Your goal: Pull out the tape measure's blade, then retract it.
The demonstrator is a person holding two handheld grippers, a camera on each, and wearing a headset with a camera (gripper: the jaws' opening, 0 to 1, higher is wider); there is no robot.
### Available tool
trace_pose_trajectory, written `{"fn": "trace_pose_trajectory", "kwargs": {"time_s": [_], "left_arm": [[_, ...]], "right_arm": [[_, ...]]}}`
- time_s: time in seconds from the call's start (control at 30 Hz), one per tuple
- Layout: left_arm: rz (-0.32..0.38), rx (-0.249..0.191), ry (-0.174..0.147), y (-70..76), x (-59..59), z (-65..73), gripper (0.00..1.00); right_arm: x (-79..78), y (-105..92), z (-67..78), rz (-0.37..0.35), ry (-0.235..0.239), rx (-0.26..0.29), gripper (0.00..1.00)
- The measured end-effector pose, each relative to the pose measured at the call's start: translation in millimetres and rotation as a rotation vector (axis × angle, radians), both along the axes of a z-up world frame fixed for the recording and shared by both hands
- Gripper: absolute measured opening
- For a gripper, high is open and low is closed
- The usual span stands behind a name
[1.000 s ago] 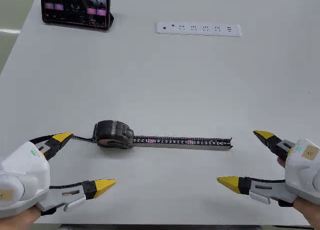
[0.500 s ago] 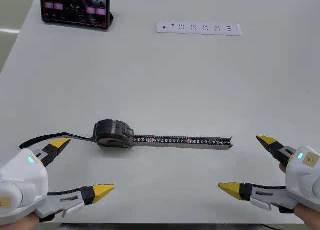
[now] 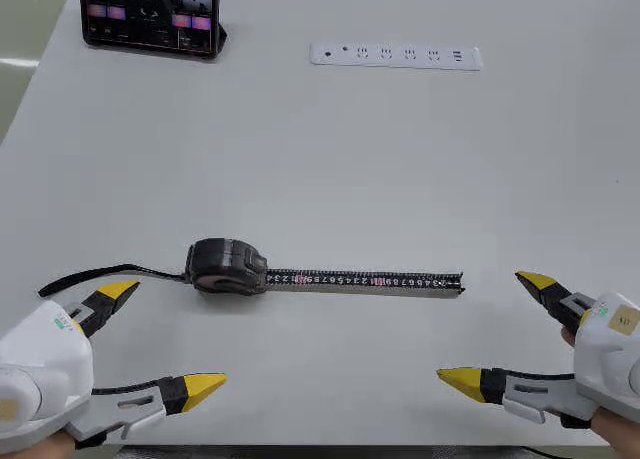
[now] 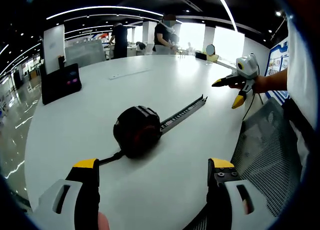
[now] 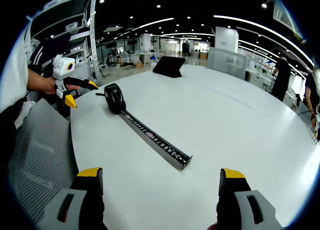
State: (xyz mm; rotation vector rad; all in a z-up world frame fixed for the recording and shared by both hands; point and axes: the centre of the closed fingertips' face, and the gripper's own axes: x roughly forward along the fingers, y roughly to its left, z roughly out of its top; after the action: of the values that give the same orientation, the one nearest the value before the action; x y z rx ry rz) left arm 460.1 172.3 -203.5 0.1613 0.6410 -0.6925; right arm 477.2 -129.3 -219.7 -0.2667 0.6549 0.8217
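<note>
Both my tongs are spread wide with nothing between them. My left gripper [image 3: 163,337] sits at the near left of the table [image 3: 330,159] and my right gripper [image 3: 497,329] at the near right, each well apart from the work.

The tape measure [image 3: 228,267] rests left of centre. Its blade [image 3: 365,280] runs out flat to the right with the numbers up, and its end stops short of my right gripper. The blade is drawn out to the same length as a second ago, and the case hasn't shifted. A black strap [image 3: 95,276] trails from the case toward the left, curving nearer to me.

What has changed is my hands. A second ago the far jaw of the left gripper lay over that strap, close to the case. Now it has dropped back toward me and the strap is clear of it. The right gripper has eased back a little toward the near right as well. Both were spread as wide then as now.

In the left gripper view the case sits ahead between my jaws, with the blade pointing away toward the right gripper. At the far side a white power strip [image 3: 395,56] lies right of centre and a dark tablet [image 3: 152,14] stands propped at the far left, neither moved.
</note>
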Motion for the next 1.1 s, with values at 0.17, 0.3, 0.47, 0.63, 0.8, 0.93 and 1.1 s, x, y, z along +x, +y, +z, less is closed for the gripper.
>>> {"fn": "trace_pose_trajectory", "kwargs": {"time_s": [0.17,0.3,0.47,0.63,0.8,0.93,1.1], "left_arm": [[-0.005,0.007,0.003,0.1,-0.4,-1.0,0.90],[-0.005,0.005,0.001,-0.5,-0.5,0.5,0.91],[-0.006,0.002,-0.001,-0.5,-0.5,1.6,0.93],[-0.009,0.007,0.002,-0.6,-1.6,0.3,0.93],[-0.006,0.007,-0.005,-0.3,-0.7,1.4,0.94],[-0.006,0.007,-0.009,-0.2,0.0,2.7,0.95],[-0.006,0.008,-0.009,0.6,-0.4,2.4,0.95]], "right_arm": [[-1.9,-0.1,-0.5,0.005,0.006,-0.003,0.98],[-3.3,0.2,0.3,0.010,0.006,-0.005,0.99],[-4.5,1.0,4.3,0.012,0.003,-0.001,0.99],[-6.7,-0.2,0.9,0.016,0.014,-0.015,0.99],[-8.0,-0.3,0.8,0.016,0.019,-0.015,0.99],[-8.9,-0.5,1.1,0.016,0.021,-0.018,0.99],[-10.4,-0.4,0.6,0.018,0.022,-0.018,0.99]]}}
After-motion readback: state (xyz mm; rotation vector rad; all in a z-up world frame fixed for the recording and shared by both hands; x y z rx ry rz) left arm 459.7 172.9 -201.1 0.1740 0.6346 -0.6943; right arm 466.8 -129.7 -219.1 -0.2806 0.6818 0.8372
